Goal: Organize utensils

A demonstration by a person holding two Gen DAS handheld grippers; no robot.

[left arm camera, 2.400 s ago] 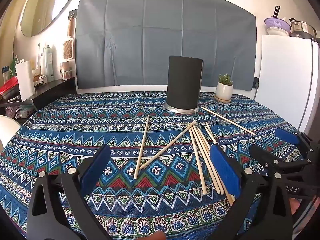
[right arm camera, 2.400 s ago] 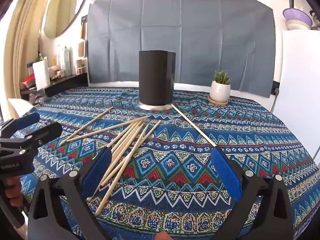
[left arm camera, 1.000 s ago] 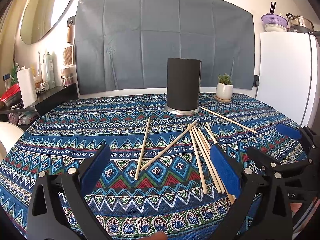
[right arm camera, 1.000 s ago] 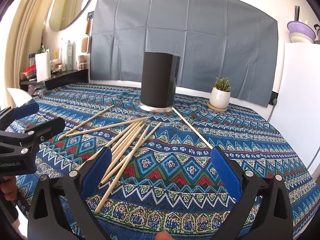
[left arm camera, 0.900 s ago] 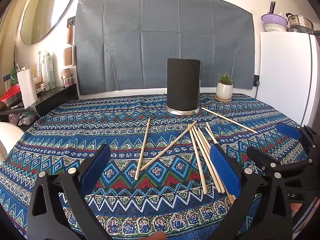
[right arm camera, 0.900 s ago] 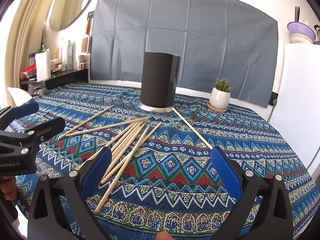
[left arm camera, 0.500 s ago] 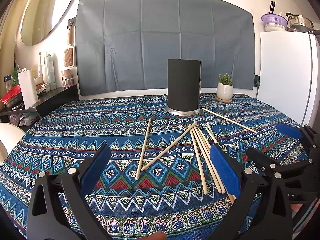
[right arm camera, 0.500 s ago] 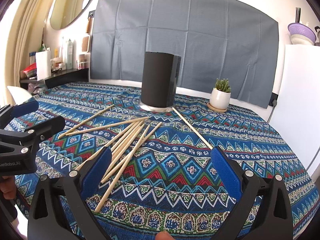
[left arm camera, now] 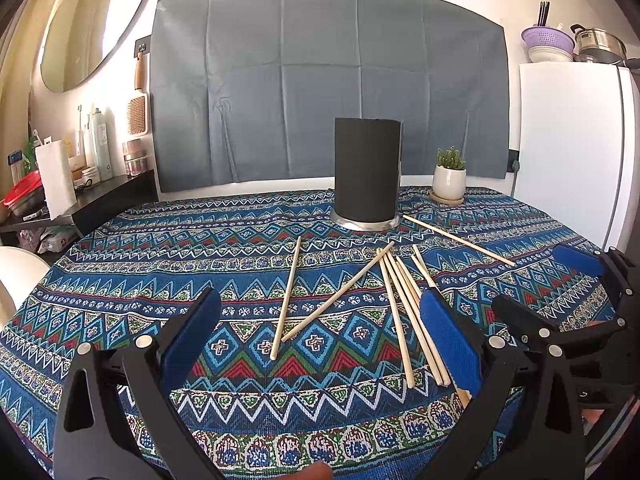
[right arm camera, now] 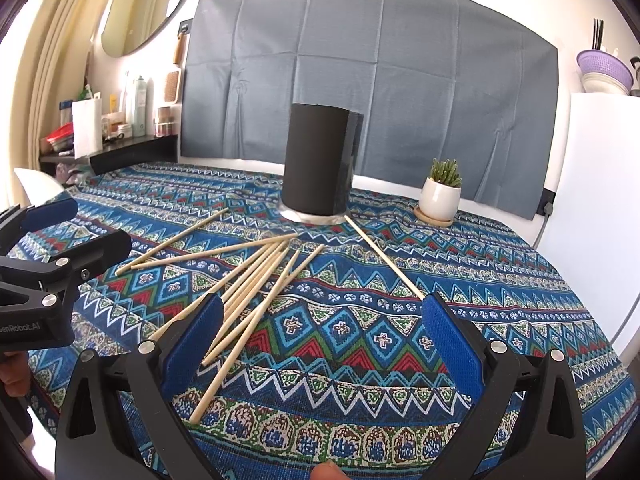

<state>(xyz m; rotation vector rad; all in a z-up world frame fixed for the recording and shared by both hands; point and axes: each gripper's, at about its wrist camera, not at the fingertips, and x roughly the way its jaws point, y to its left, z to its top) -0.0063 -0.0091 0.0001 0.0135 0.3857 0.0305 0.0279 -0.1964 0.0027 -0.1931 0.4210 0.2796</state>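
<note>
Wooden chopsticks point(left arm camera: 352, 284) lie scattered on the patterned cloth point(left arm camera: 160, 280) in front of the tall black holder point(left arm camera: 367, 172), which stands upright at the far middle; none is in it yet, by my reading. Going left to right in the left wrist view: the left gripper point(left arm camera: 320, 336) hangs low over the near cloth with its blue pads spread wide and nothing between them; one stick point(left arm camera: 286, 300) lies alone, a second point(left arm camera: 340, 290) crosses towards it, then a tight bundle point(left arm camera: 404, 308) fans towards the near edge, partly behind the right-hand pad; a single stick point(left arm camera: 456, 240) lies off to the far right, near the small potted plant point(left arm camera: 449, 176). The right gripper point(right arm camera: 322, 336) is likewise spread wide and empty, the bundle running beneath its left pad. Trouble would likely come from the bundle: closing on it could catch several sticks at once or roll them off the near edge, and thin round sticks may pivot in the pads and miss the holder's mouth; a knock could tip that tall holder. Only partial lettering is readable, on the left gripper's body in the right wrist view: "enRobot.AI".
</note>
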